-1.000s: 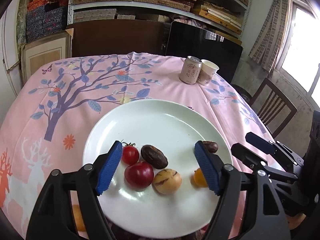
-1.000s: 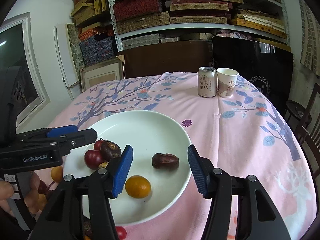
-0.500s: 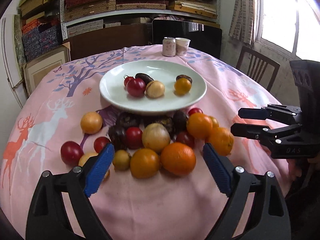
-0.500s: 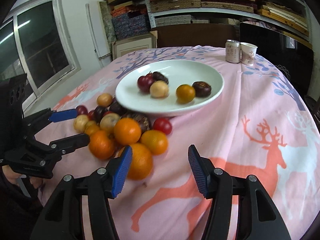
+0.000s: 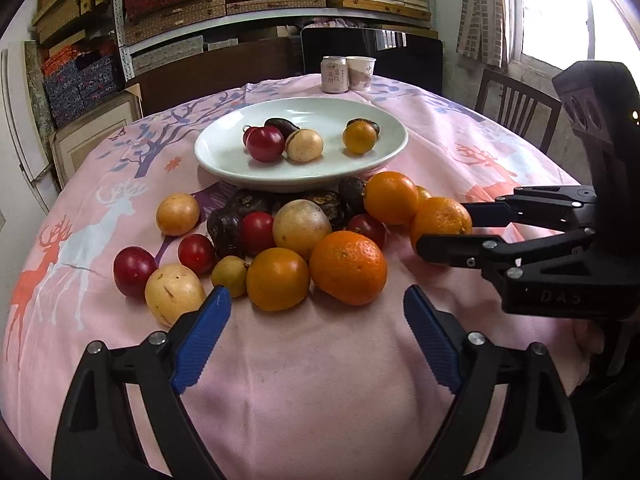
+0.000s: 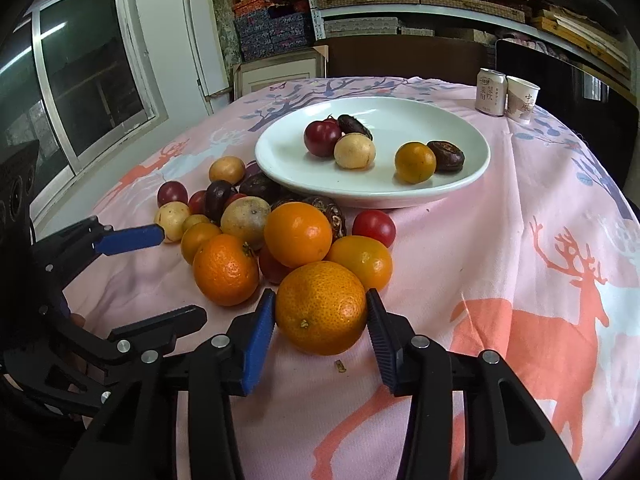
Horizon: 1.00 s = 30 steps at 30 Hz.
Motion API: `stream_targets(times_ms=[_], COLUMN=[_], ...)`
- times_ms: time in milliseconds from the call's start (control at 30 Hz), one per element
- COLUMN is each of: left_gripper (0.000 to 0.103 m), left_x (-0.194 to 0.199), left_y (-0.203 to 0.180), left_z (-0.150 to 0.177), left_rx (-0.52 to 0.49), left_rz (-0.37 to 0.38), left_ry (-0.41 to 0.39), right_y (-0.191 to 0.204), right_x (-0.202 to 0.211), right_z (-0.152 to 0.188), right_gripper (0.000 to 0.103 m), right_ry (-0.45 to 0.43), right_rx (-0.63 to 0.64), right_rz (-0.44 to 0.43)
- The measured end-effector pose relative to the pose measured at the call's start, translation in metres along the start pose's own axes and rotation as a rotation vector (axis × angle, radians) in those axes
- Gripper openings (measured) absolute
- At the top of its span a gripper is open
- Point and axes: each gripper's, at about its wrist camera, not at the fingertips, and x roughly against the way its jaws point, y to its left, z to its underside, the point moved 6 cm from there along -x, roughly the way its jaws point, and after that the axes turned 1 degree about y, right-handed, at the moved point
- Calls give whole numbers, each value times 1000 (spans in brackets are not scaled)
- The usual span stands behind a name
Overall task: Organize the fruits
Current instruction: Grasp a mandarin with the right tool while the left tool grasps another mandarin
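Right gripper (image 6: 321,314) closing on the nearest orange (image 6: 321,307), at the near edge of the fruit heap just short of the white plate (image 6: 472,184); pads at its flanks, firm clamping not certain; squeeze gently, lift straight, avoid nudging neighbours; left gripper (image 5: 316,336) released, empty, short of the heap.

The right gripper (image 6: 321,314) has just been closing, its blue pads (image 6: 259,334) against an orange's sides; the left gripper (image 5: 316,334) gapes wide, angled down, nothing between
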Motion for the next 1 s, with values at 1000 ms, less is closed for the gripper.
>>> stream_targets(times_ms=[1000], left_gripper=[45], left_x=[-29], left_y=[-44], left_z=[-8], left_rx=[-189], left_rz=[250], left_ry=[161], right_y=[-45], right_x=[8], right_z=[5], right_gripper=[46], right_ry=[-2], right_rx=[-177], right_rz=[-77])
